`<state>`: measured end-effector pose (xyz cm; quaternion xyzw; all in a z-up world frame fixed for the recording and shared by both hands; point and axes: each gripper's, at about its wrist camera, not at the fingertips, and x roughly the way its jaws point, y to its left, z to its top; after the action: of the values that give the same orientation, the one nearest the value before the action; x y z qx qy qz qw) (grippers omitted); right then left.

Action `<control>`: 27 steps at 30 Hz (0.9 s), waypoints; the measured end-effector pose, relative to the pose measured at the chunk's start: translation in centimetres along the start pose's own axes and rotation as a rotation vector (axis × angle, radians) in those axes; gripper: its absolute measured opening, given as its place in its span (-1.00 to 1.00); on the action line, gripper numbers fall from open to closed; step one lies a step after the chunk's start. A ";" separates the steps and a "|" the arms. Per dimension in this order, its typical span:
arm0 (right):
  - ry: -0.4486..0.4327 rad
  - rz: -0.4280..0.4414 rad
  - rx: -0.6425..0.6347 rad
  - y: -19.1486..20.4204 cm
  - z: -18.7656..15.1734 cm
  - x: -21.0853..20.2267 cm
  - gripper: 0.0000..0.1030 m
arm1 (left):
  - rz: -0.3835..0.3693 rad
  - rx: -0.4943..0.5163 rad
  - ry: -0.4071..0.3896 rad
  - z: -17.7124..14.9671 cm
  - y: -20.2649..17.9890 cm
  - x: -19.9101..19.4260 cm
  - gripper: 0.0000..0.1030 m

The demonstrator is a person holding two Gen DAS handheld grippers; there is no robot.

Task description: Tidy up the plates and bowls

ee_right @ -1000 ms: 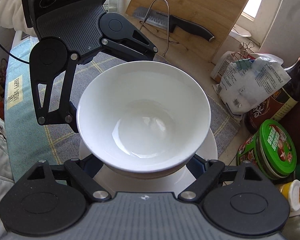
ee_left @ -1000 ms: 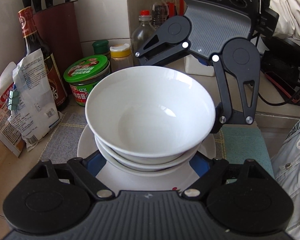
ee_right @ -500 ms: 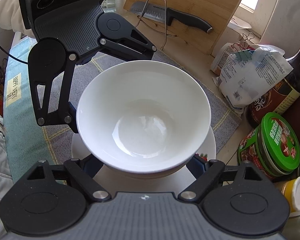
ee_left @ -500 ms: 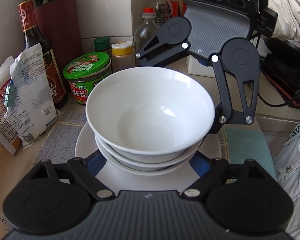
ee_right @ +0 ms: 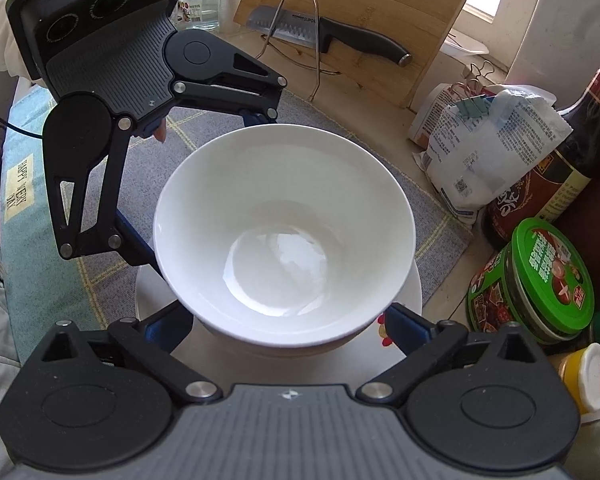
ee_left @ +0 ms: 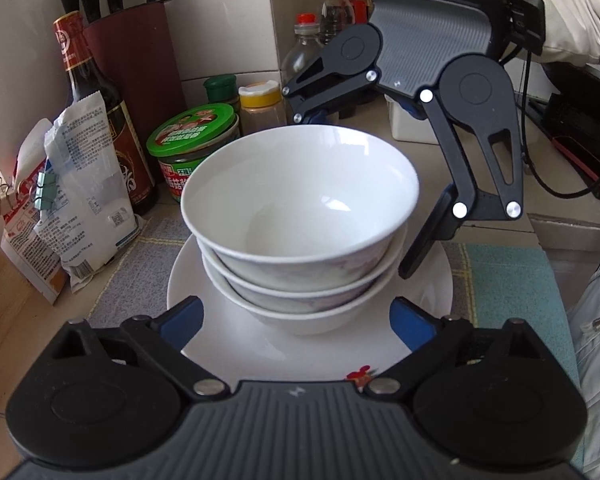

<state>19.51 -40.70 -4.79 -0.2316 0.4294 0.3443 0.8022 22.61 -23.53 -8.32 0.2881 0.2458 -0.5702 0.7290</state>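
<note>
Three white bowls (ee_left: 300, 216) sit nested on a white plate (ee_left: 252, 344) with a small red flower mark, on a grey checked mat. The stack also shows in the right wrist view (ee_right: 284, 240), on the plate (ee_right: 414, 288). My left gripper (ee_left: 296, 316) is open, its blue-padded fingers either side of the stack's near side, just above the plate. My right gripper (ee_right: 288, 320) is open on the opposite side, its fingers flanking the bowls. Each gripper faces the other across the stack. Neither holds anything.
A green-lidded jar (ee_left: 194, 144), a yellow-capped jar (ee_left: 262, 100), a dark sauce bottle (ee_left: 96, 112), clipped bags (ee_left: 80, 208) and a knife block (ee_left: 140, 60) stand by the wall. A cutting board with a knife (ee_right: 340, 36) leans behind. A teal mat (ee_left: 512, 300) lies to the right.
Both grippers have pulled back a little from the bowl stack; the stack and plate stay in place.
</note>
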 end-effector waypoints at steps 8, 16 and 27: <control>0.005 -0.098 0.063 1.5 -0.3 -1.3 1.00 | 0.193 -0.070 -0.133 -1.1 -1.6 -4.1 0.99; -0.052 -0.298 0.332 5.7 0.4 -4.4 1.00 | 0.320 -0.157 -0.229 -2.8 -3.1 -8.5 0.99; -0.115 -0.551 0.942 14.1 0.1 -4.9 1.00 | 0.453 -0.447 -0.159 -4.4 -5.9 -13.6 0.99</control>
<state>7.06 -33.07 -1.64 0.0678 0.4160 -0.0959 0.9018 13.62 -12.10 -2.94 0.1229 0.2366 -0.3460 0.8996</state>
